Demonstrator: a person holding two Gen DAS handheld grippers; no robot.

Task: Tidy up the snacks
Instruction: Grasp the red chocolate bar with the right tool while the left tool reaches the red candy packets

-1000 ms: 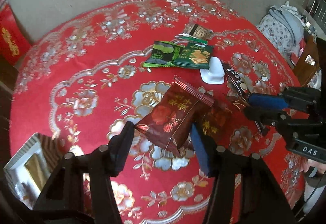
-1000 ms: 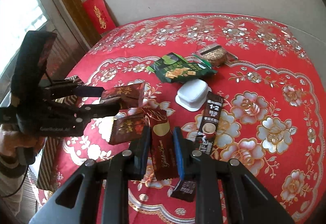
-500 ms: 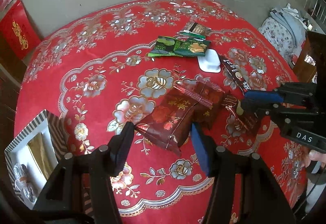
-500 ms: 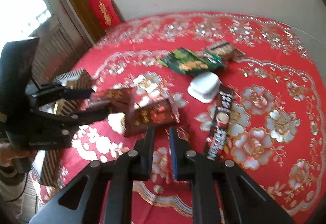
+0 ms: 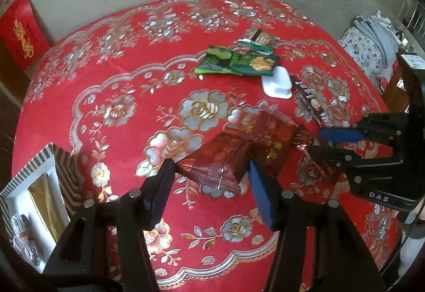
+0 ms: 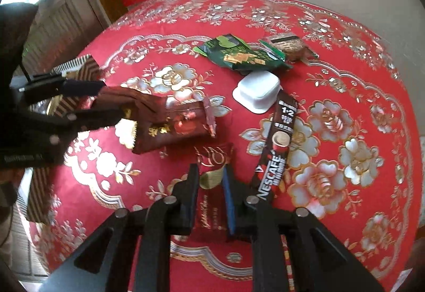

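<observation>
Tabletop (image 5: 119, 84): snacks scattered mid-right, box (image 5: 39, 185) at left edge.
Left claw (image 5: 209, 180) clamped on maroon pack (image 5: 215, 159), lifted.
Right claw (image 6: 211, 193) pinching red sachet (image 6: 212, 164).
Both look light, crinkly, slick foil; grip flat body or sealed edge.

Glossy foil wraps the dark red snack packet (image 5: 217, 161); the tablecloth (image 5: 127, 74) looks velvety with shiny metallic embroidery; the white cup (image 6: 256, 91) is smooth plastic.
</observation>
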